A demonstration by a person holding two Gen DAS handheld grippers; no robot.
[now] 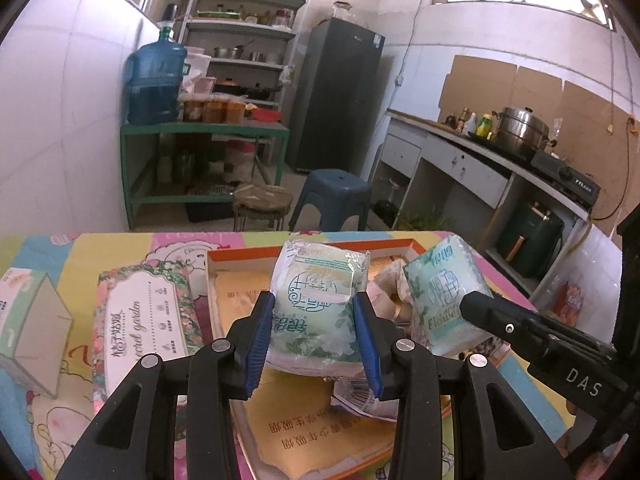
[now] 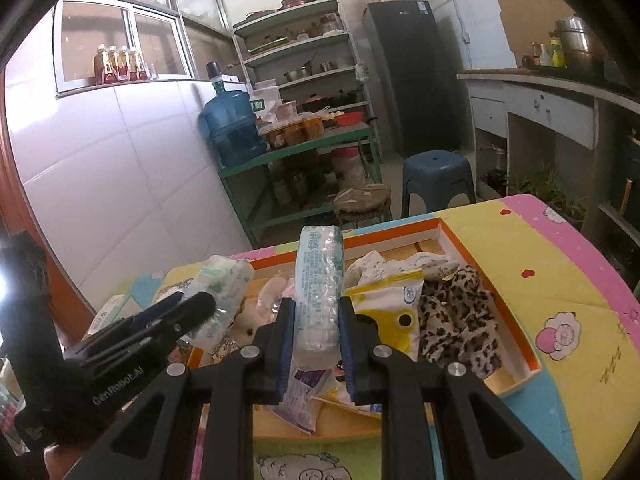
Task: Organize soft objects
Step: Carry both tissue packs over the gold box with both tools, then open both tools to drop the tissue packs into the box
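Observation:
My left gripper (image 1: 314, 332) is shut on a pale green tissue pack (image 1: 316, 300) and holds it above the orange-rimmed box (image 1: 240, 254). My right gripper (image 2: 316, 334) is shut on a second green tissue pack (image 2: 319, 288), seen edge-on, also above the box (image 2: 516, 308). That second pack shows at the right of the left wrist view (image 1: 444, 292), with the right gripper's finger beside it. In the box lie a leopard-print cloth (image 2: 460, 316), a yellow wipes pack (image 2: 392, 312), a small plush toy (image 2: 248, 320) and white cloth (image 2: 372, 264).
A floral tissue pack (image 1: 144, 320) and a tissue carton (image 1: 28, 324) lie left of the box on the cartoon-print tablecloth (image 2: 560, 272). Beyond the table stand a blue stool (image 1: 334, 196), a round stool (image 1: 262, 202), a green rack (image 1: 204, 132) and a kitchen counter (image 1: 480, 152).

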